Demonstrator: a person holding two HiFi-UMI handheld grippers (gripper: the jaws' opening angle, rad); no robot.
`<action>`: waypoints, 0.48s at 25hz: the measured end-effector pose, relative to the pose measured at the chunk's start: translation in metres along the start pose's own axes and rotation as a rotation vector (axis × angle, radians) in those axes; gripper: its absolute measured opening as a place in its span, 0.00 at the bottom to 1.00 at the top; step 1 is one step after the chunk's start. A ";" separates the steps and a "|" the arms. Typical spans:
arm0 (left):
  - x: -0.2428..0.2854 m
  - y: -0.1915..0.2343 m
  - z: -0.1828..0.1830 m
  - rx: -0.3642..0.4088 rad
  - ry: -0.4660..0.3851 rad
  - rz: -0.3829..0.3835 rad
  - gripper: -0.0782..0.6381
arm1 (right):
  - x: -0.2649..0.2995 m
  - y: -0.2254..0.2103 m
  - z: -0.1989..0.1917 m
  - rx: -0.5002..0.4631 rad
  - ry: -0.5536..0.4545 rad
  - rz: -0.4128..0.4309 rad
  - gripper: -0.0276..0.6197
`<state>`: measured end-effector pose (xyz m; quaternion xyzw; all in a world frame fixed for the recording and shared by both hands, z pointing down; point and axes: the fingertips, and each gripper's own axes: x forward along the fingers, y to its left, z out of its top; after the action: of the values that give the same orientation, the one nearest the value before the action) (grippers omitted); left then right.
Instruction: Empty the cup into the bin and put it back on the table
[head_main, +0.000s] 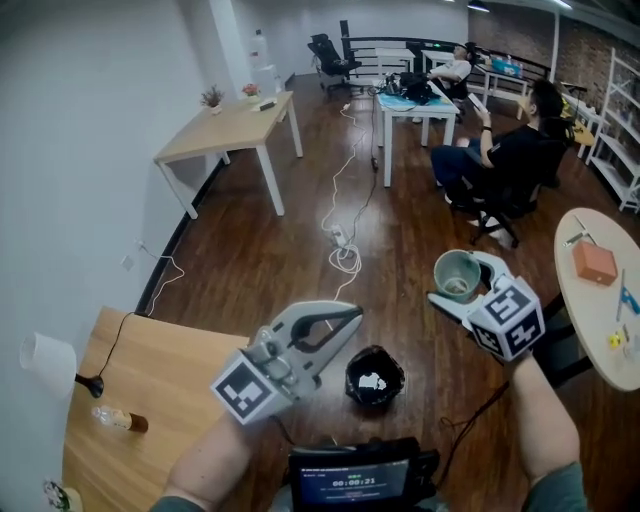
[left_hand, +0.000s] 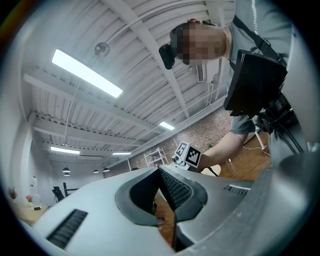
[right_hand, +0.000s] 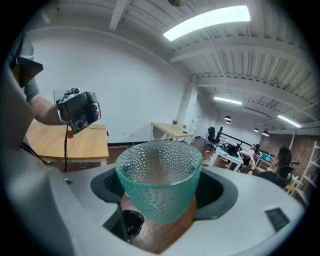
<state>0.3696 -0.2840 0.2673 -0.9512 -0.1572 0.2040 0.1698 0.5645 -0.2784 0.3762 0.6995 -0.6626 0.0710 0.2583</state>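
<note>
A green dimpled glass cup stands upright between the jaws of my right gripper, which is shut on its sides. In the head view the cup and the right gripper hang above the wooden floor, up and to the right of the small black bin. The bin holds something white, and it also shows below the cup in the right gripper view. I see nothing inside the cup. My left gripper is held left of the bin, jaws together and empty.
A wooden table at the lower left carries a paper roll and a small bottle. A round table with an orange box stands at the right. A seated person, cables and more desks lie farther off.
</note>
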 end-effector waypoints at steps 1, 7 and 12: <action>0.000 0.004 0.003 0.004 -0.011 0.005 0.10 | 0.001 -0.002 0.001 -0.008 0.011 -0.006 0.65; -0.010 0.030 0.021 0.007 -0.093 0.073 0.10 | 0.012 -0.014 0.005 -0.098 0.105 -0.062 0.65; -0.014 0.035 0.028 0.051 -0.106 0.071 0.10 | 0.017 -0.024 0.003 -0.206 0.173 -0.132 0.65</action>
<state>0.3535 -0.3132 0.2342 -0.9394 -0.1270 0.2640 0.1781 0.5886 -0.2952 0.3744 0.7025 -0.5944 0.0455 0.3887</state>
